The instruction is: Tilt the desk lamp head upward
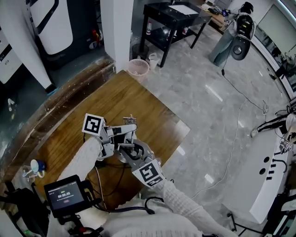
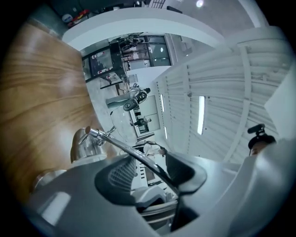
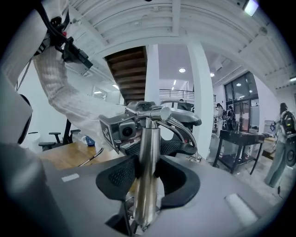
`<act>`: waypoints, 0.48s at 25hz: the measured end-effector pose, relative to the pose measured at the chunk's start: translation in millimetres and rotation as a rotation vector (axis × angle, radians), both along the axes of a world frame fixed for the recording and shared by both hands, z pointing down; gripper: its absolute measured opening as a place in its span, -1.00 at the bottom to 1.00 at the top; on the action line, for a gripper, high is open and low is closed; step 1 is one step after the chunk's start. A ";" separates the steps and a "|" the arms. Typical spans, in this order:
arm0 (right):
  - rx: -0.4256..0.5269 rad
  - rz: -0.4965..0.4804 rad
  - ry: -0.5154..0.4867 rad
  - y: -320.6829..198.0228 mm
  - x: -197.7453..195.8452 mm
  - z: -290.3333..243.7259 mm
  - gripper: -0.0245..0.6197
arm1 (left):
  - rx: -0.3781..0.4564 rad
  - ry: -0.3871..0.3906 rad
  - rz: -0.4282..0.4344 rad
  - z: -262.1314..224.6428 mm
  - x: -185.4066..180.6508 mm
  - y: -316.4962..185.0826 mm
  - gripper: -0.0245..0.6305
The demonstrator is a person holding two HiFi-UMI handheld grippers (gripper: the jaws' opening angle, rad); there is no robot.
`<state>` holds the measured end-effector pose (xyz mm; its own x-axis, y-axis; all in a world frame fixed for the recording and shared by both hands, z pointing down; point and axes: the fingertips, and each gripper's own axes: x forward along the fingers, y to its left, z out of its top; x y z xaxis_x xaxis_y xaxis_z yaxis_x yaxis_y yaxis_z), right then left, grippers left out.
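Pink bin [image 1: 138, 67] nr blk desk [image 1: 162, 11]

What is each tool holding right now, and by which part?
Right tool grips the lamp's upright post; left tool is closing around its thin curved arm.

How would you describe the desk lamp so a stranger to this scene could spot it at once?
Find the wooden table, then look just ahead of the person. There stands the desk lamp: its steel post is gripped in the right gripper's jaws, and its thin curved arm passes between the left gripper's closing jaws. It alone is slim, polished metal.
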<state>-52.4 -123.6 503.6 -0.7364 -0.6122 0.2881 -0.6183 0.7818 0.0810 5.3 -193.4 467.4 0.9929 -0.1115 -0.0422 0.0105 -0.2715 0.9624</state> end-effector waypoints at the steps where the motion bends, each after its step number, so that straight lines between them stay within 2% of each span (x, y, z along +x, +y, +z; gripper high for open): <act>1: -0.005 -0.002 0.002 -0.2 0.1 0.4 -0.49 | 0.017 -0.004 -0.009 -0.8 -0.2 -0.2 -0.31; 5: -0.030 0.001 0.010 -2.2 -0.4 2.9 -0.49 | 0.084 -0.037 -0.035 -4.1 -0.9 -1.4 -0.30; 7: -0.051 0.004 0.001 -3.1 -0.9 4.3 -0.49 | 0.155 -0.063 -0.057 -7.7 -3.4 -3.6 -0.32; 8: -0.058 0.002 -0.001 -3.4 -1.2 5.1 -0.49 | 0.226 -0.083 -0.069 -11.7 -5.3 -5.7 -0.33; 12: -0.079 -0.017 0.010 -4.6 -1.6 7.9 -0.49 | 0.594 -0.135 -0.136 -42.2 -9.7 -8.2 -0.38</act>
